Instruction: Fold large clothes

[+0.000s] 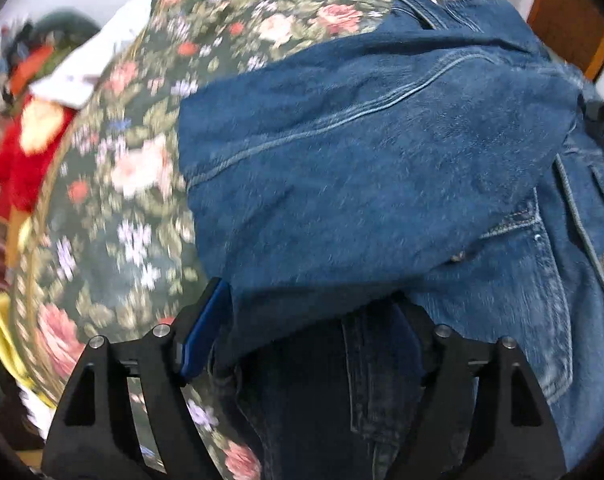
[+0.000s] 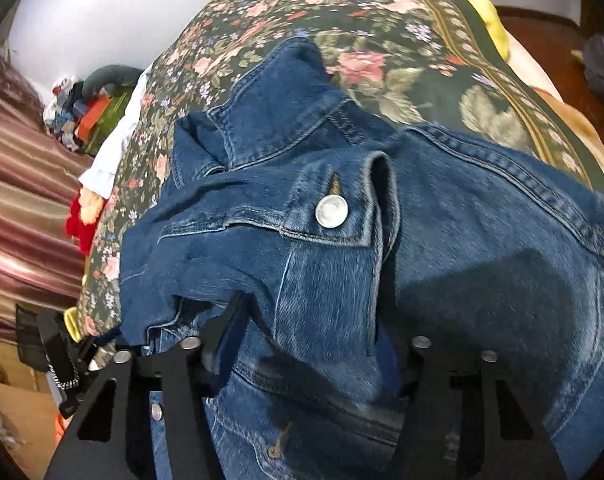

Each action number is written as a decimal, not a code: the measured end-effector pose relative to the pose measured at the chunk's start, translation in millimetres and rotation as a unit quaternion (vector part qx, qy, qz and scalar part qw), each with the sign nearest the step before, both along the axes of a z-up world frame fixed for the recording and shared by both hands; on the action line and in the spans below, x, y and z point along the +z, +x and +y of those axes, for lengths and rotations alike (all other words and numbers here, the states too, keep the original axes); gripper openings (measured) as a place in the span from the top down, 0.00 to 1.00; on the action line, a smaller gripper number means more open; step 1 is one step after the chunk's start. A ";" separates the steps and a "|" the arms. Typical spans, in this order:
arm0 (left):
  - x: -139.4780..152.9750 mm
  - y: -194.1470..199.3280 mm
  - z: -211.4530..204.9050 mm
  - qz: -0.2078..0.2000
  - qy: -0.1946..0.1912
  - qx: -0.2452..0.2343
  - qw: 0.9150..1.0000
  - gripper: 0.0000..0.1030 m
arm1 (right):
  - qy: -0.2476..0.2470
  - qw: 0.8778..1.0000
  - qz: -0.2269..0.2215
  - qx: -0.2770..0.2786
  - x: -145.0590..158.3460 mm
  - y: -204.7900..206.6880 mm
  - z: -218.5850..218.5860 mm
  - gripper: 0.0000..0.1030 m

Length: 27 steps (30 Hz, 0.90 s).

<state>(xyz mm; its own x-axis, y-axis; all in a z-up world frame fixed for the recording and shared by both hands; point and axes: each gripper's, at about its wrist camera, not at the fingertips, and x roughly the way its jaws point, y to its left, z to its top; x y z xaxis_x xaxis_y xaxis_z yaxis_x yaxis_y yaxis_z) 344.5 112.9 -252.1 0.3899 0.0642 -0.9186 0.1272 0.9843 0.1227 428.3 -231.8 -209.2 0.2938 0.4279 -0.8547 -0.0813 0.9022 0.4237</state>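
A blue denim jacket (image 1: 362,152) lies crumpled on a bed with a dark floral spread (image 1: 122,200). In the left wrist view my left gripper (image 1: 310,320) points down at it, open. Its blue left pad (image 1: 206,332) is bare at the cloth's edge, a denim fold lies between the fingers, and the right finger is hidden under cloth. In the right wrist view the jacket (image 2: 482,240) shows its collar and a silver button (image 2: 331,211). My right gripper (image 2: 308,332) is open, fingers apart around a thick denim fold that covers the pads.
A red cloth (image 1: 18,172) and a white garment (image 1: 82,72) lie at the bed's left edge. A yellow blanket (image 2: 486,12) edges the far side. A striped curtain (image 2: 22,200) and a heap of clutter (image 2: 86,108) stand to the left. Wooden furniture (image 1: 570,20) is at top right.
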 end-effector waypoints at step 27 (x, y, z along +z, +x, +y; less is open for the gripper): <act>60.9 -45.5 1.8 -0.101 -0.046 -0.030 0.993 0.73 | -0.047 0.989 -0.135 0.045 92.1 -90.6 3.4 0.77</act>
